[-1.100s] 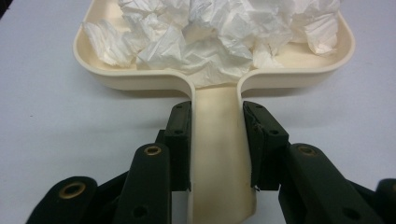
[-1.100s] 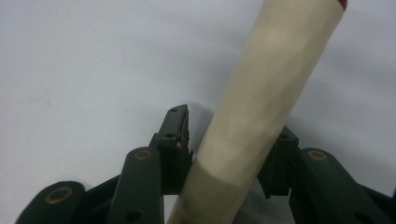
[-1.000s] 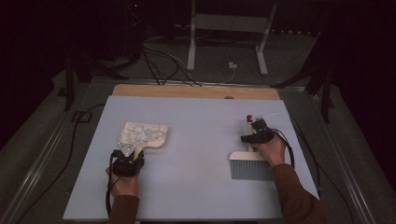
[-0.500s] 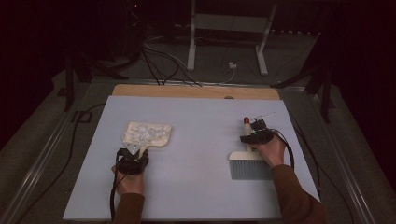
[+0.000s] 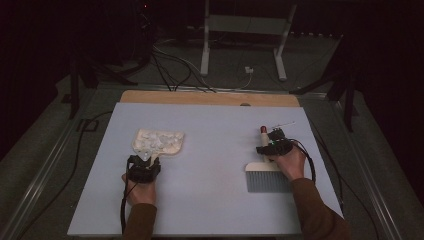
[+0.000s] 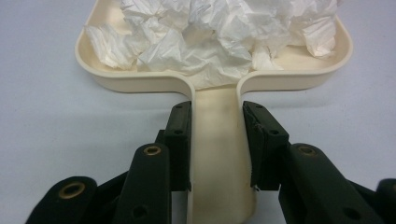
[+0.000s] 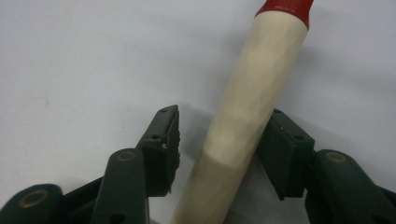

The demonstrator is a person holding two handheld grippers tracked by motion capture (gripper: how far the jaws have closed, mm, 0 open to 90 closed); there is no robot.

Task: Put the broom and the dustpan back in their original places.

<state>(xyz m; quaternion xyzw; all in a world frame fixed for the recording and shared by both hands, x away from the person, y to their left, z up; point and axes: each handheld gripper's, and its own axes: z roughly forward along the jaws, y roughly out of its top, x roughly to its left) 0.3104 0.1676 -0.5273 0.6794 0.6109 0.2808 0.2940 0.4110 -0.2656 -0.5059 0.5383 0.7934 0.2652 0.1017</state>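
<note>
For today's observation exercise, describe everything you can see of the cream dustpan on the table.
The dustpan is cream, plastic-looking, with a shallow rounded tray, a low raised rim and a flat straight handle. It lies flat on the pale table, at its left side, tray pointing away from the person. Crumpled white paper fills the tray. The left tongs are shut on the handle, one black pad pressed against each edge.

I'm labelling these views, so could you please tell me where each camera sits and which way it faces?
High view: above the person's side, looking forward and down on the table; forearms show.
Left gripper view: on the left hand-held gripper, looking along its jaws, clamped on the dustpan.
Right gripper view: on the right hand-held gripper, jaws just opening around the brush handle.
Shared: high view shows the dustpan too.
</note>
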